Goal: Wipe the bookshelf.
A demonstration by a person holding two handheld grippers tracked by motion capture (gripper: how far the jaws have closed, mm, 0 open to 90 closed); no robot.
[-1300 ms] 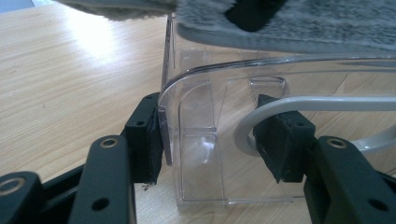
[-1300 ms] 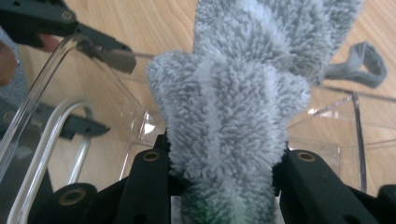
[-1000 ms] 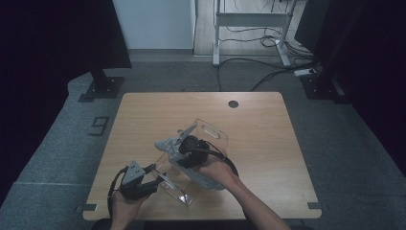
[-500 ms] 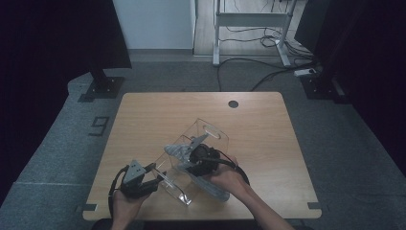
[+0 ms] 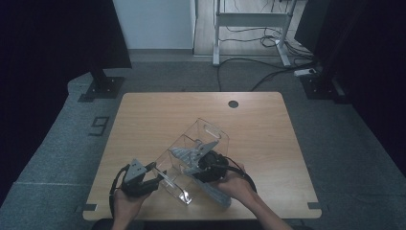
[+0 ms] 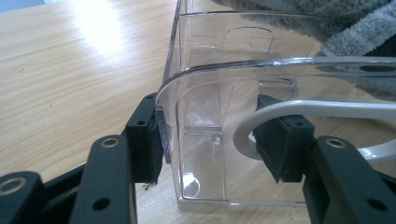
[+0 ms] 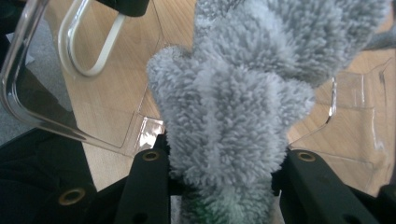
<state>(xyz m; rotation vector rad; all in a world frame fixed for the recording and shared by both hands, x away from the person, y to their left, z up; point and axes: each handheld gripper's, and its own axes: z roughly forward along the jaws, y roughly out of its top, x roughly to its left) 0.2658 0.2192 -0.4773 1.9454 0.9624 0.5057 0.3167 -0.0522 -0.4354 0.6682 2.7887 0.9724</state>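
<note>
A clear plastic container (image 5: 213, 130) lies slanted on the wooden table (image 5: 143, 115). My left gripper (image 5: 154, 178) is shut on its near end. In the left gripper view, the left gripper (image 6: 215, 137) has one pad outside the clear wall (image 6: 201, 93) and the other against a white loop handle (image 6: 327, 108). My right gripper (image 5: 203, 165) reaches into the container, shut on a grey fluffy cloth (image 5: 187, 155). Seen from the right gripper view, the cloth (image 7: 233, 93) bulges between the jaws of the right gripper (image 7: 224, 182) over the container's floor (image 7: 116, 121).
A dark round hole (image 5: 233, 104) marks the table's far side. Beyond the table stand a black stand base (image 5: 103, 87) at far left, a white desk frame (image 5: 249, 28) and floor cables (image 5: 268, 72). A "9" mark (image 5: 98, 126) lies on the carpet.
My right gripper has drawn the cloth toward the table's near edge, slightly lower inside the container. The left gripper and the container have stayed where they were.
</note>
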